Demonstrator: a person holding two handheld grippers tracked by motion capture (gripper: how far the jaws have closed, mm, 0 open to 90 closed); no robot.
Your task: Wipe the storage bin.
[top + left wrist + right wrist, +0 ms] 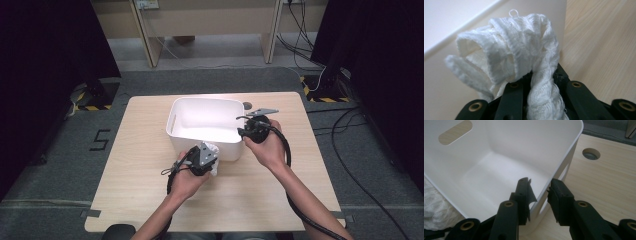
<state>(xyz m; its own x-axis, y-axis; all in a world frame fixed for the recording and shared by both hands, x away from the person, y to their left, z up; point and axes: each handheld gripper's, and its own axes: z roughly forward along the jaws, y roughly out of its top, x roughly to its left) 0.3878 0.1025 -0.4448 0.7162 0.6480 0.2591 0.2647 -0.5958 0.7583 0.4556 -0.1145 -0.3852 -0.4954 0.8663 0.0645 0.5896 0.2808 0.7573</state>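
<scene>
A white plastic bin [200, 101] stands in the middle of the wooden table [140, 165]. My left gripper [209, 159] hovers at the bin's near wall, shut on a crumpled white knitted cloth [215, 149]. In the left gripper view the cloth [506, 45] bulges up from between the black jaws of the left gripper [541, 75] and hides their tips, with the bin's outer wall [454, 82] close behind. My right gripper [246, 132] sits at the bin's right side. In the right gripper view the right gripper [539, 191] straddles the bin wall [499, 145] just above a handle slot, one jaw inside and one outside, pressed on the rim.
A round cable hole [247, 105] lies in the tabletop behind the bin's right corner, also in the right gripper view as the hole [591, 153]. Bare wood lies to the left and at the front. Cables and black stand bases are on the floor beyond the table.
</scene>
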